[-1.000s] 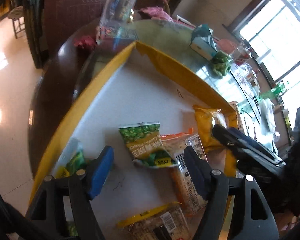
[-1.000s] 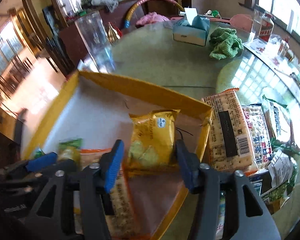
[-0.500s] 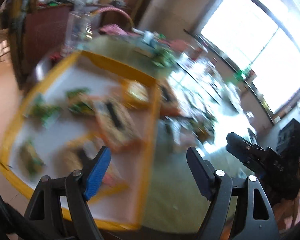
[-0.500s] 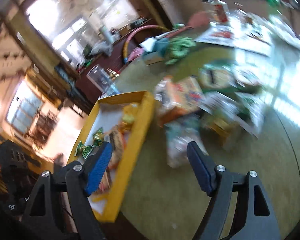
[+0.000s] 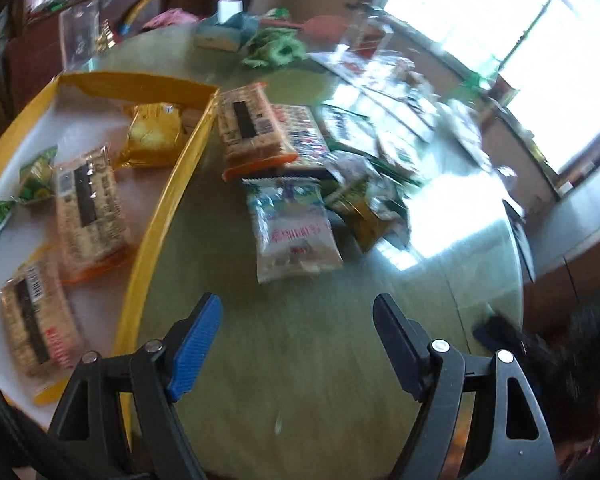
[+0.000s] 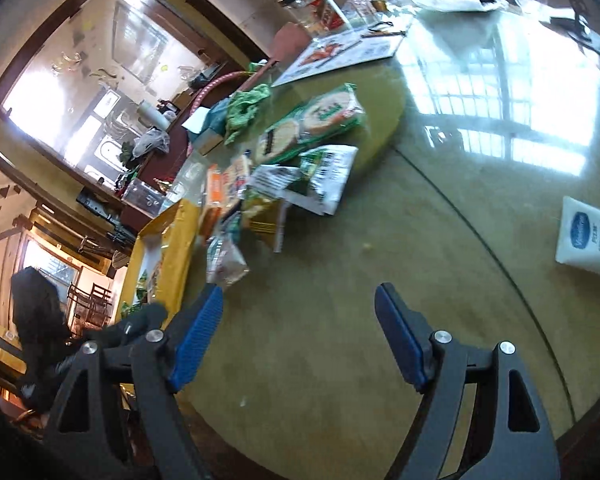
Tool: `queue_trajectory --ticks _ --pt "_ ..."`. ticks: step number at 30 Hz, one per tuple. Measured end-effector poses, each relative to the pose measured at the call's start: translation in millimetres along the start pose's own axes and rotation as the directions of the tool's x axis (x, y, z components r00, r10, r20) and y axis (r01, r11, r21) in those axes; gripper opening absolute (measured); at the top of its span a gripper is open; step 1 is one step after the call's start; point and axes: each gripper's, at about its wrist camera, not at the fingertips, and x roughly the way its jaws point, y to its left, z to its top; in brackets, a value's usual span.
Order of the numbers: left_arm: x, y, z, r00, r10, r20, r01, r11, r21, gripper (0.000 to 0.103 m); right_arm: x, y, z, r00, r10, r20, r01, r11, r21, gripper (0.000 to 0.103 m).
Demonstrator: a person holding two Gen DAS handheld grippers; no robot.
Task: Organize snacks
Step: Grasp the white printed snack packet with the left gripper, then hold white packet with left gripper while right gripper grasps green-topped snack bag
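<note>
the left gripper (image 5: 298, 334) hangs over the green worktop (image 5: 300, 360) just right of the yellow tray (image 5: 172, 184), its jaws spread wide with nothing between them. inside the tray lie cracker packs (image 5: 88, 204), a yellow bag (image 5: 152, 136) and green packets (image 5: 36, 172). right of the tray, a white-blue bag (image 5: 292, 228) heads a loose pile of snacks. the right gripper (image 6: 298, 334) also stands spread and empty, right of the tray.
</note>
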Motion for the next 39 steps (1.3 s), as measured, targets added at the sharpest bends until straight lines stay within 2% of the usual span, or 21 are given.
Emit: queue_trajectory --ticks 2,3,8,12,16,18,24,27,30,34,36,38,39 --pt "16 -1 10 1.0 0.011 -0.008 -0.011 0.999 -0.037 0.078 1 -6 0 1.0 0.001 -0.005 -0.001 1.0 0.006 0.079" --pt "27 -1 15 0.999 0.04 -0.025 -0.041 0.998 -0.053 0.078 1 -8 -1 1.0 0.002 -0.006 -0.002 1.0 0.009 0.079" --pt "58 -9 30 0.994 0.096 -0.048 -0.099 0.994 -0.044 0.078 -1 -12 -3 1.0 0.018 -0.005 -0.018 1.0 0.014 0.079" --pt "70 -11 40 0.991 0.131 -0.007 -0.131 0.989 -0.069 0.078 1 -8 -5 1.0 0.021 -0.014 -0.021 1.0 -0.003 0.079" --pt "77 -22 42 0.986 0.167 0.011 -0.167 0.986 -0.005 0.076 0 -6 -8 1.0 0.013 -0.016 -0.013 1.0 -0.019 0.079" --pt "75 -26 36 0.98 0.197 0.026 -0.198 0.979 0.049 0.062 0 -6 -8 1.0 0.012 -0.017 -0.012 1.0 -0.023 0.079" --pt "54 -26 5 0.982 0.186 0.02 -0.187 0.971 0.149 0.057 7 3 -6 1.0 -0.005 -0.023 0.003 0.998 -0.065 0.079" --pt "39 -24 -19 0.984 0.176 -0.004 -0.171 0.961 0.218 0.056 14 19 -2 0.999 -0.018 -0.043 0.011 0.988 -0.152 0.079" --pt "25 -13 -37 0.989 0.145 -0.027 -0.135 0.966 0.22 0.056 24 46 9 0.998 -0.036 -0.057 0.018 0.957 -0.29 0.079" --pt "13 -2 -52 0.991 0.129 -0.036 -0.119 0.971 0.208 0.056 42 83 32 0.996 -0.068 -0.052 0.036 0.885 -0.464 0.079" --pt "11 1 -55 0.992 0.123 -0.04 -0.112 0.973 0.202 0.056 60 96 44 0.992 -0.109 -0.057 0.062 0.845 -0.531 0.078" --pt "10 5 -54 0.993 0.111 -0.045 -0.101 0.977 0.187 0.056 84 104 52 0.985 -0.162 -0.059 0.097 0.804 -0.587 0.073" --pt "9 6 -54 0.993 0.109 -0.046 -0.099 0.978 0.182 0.056 95 106 54 0.98 -0.187 -0.07 0.108 0.793 -0.599 0.072"
